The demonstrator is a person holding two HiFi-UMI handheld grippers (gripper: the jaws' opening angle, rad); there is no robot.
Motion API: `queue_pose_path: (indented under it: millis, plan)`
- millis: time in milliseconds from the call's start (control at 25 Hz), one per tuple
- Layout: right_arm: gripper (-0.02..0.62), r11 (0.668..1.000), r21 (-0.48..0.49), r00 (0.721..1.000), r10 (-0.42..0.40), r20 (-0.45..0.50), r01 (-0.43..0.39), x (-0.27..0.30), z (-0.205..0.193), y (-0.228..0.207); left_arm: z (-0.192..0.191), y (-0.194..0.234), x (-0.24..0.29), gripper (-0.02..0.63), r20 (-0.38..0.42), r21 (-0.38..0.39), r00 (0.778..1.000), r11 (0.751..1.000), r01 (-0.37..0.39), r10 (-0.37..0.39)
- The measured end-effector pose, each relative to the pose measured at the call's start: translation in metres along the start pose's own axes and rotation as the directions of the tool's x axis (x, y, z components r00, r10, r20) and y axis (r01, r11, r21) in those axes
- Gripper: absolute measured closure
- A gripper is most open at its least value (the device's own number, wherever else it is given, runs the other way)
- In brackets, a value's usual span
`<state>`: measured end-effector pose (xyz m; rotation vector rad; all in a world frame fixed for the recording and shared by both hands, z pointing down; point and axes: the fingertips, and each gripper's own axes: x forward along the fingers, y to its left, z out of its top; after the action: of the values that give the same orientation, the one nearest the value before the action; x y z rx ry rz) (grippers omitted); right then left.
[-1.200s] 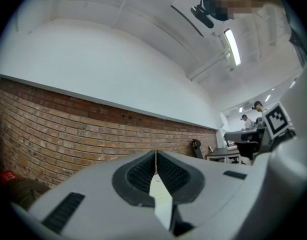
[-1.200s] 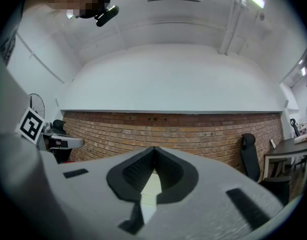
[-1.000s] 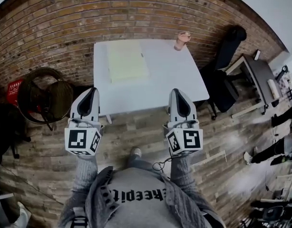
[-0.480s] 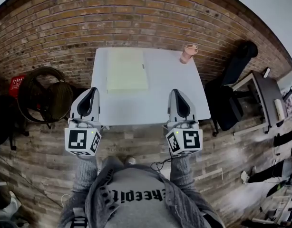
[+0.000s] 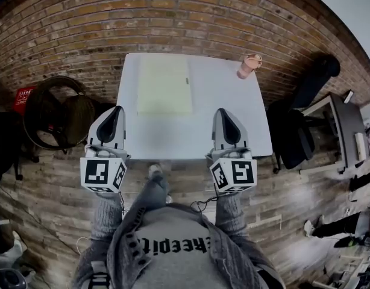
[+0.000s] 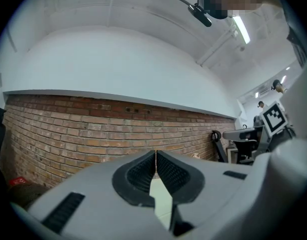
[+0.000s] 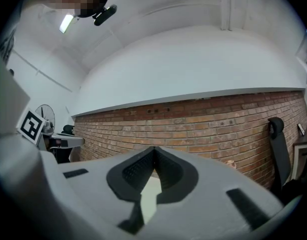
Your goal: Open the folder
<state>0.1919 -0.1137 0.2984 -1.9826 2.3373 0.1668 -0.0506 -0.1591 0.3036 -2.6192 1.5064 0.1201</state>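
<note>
A pale yellow folder [image 5: 164, 84] lies shut and flat on the far left part of the white table [image 5: 221, 119]. My left gripper [image 5: 114, 112] hangs over the table's near left edge, shut, with nothing between its tips. My right gripper [image 5: 222, 113] hovers over the near right part of the table, also shut and empty. Both are well short of the folder. In the left gripper view the jaw tips [image 6: 156, 154] meet against the brick wall. In the right gripper view the tips [image 7: 154, 150] touch as well.
A pink cup [image 5: 250, 65] stands at the table's far right corner. A brick wall [image 5: 143, 17] runs behind the table. A round dark chair [image 5: 55, 110] sits at the left, a black office chair [image 5: 296, 110] and a desk [image 5: 344, 125] at the right.
The person has stepped toward the table, which now reaches under both grippers. Both grippers stay shut and level, held as before.
</note>
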Motion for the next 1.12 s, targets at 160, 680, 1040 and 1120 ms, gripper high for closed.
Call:
queue_pose_path:
  millis: [160,680,1040,1120]
  plan:
    - [0.591,1.0,0.014,1.0,0.008,-0.017,-0.008,0.026,-0.013,-0.013,-0.011,0.002,0.027,0.595,-0.025,0.02,1.0,1.0,0.011,-0.011]
    - [0.591,0.997,0.062,0.985,0.066,-0.159,-0.056,0.105,-0.084,-0.032,-0.075,0.016,0.095,0.595,-0.166,0.001,0.986,1.0,0.027,-0.026]
    - [0.591,0.993,0.101,0.952,0.094,-0.29,-0.067,0.117,-0.15,-0.026,-0.133,0.022,0.096,0.595,-0.288,-0.045,0.957,0.999,0.031,-0.043]
    - [0.591,0.992,0.104,0.942,0.098,-0.321,-0.068,0.117,-0.165,-0.024,-0.146,0.023,0.095,0.595,-0.317,-0.011,0.948,0.999,0.038,-0.039]
